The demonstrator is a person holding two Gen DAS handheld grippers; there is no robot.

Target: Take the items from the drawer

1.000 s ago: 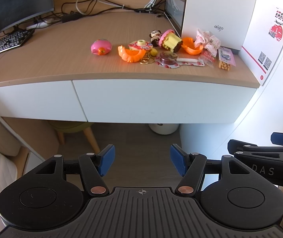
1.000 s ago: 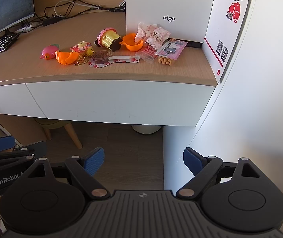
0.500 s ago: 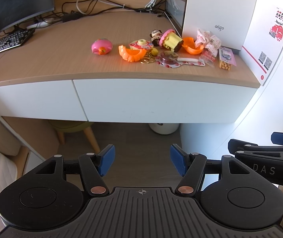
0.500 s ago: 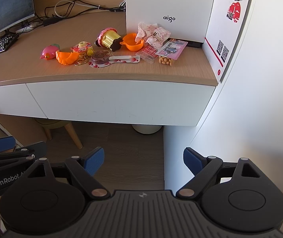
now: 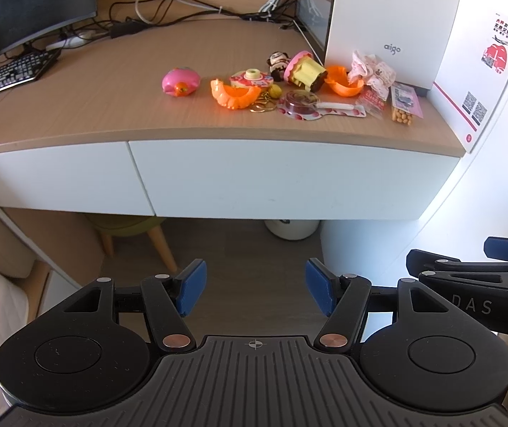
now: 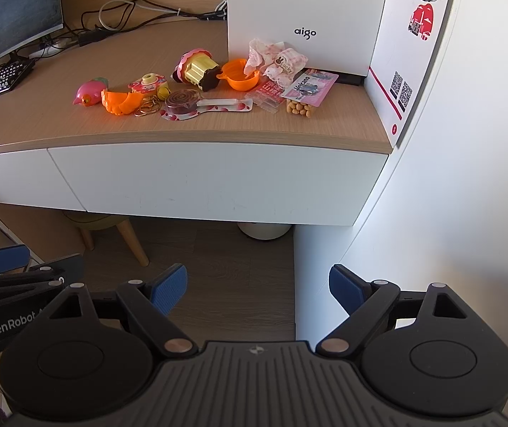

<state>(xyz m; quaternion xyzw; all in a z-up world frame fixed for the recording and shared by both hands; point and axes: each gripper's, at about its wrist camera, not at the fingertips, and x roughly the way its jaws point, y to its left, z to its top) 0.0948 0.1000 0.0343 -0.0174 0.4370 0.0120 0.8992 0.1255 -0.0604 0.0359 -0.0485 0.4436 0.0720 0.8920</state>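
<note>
- The left gripper [image 5: 255, 286] fills the bottom of its own view, its blue-padded fingers [image 5: 191, 286] spread apart and holding nothing, above a wooden floor.
- The right gripper [image 6: 258, 289] sits the same way at the bottom of its view, fingers wide apart and empty.
- Each gripper shows at the lower edge of the other's view: the right one at lower right, the left one at lower left.
- Across the middle of both frames runs a wooden desk [image 5: 111, 99] with two white drawer fronts beneath its edge. The wide drawer [image 5: 289, 178] at centre is shut, as is the narrower drawer [image 5: 54, 178] to its left.
- A cluster of small items lies on the desk top, upper centre of the frame: a pink toy [image 5: 181, 83] at the left, then an orange shell-shaped piece [image 5: 234, 96], a round lollipop in a wrapper [image 5: 303, 105], an orange bowl [image 5: 344, 80], and a packet of small yellow balls [image 5: 405, 105] at the right.
- Behind the items stands a white box [image 5: 392, 17] with a small logo.
- A keyboard [image 5: 8, 74] and a dark monitor [image 5: 22, 3] occupy the upper left.
- A stool with wooden legs [image 5: 129, 229] stands under the desk.
</note>
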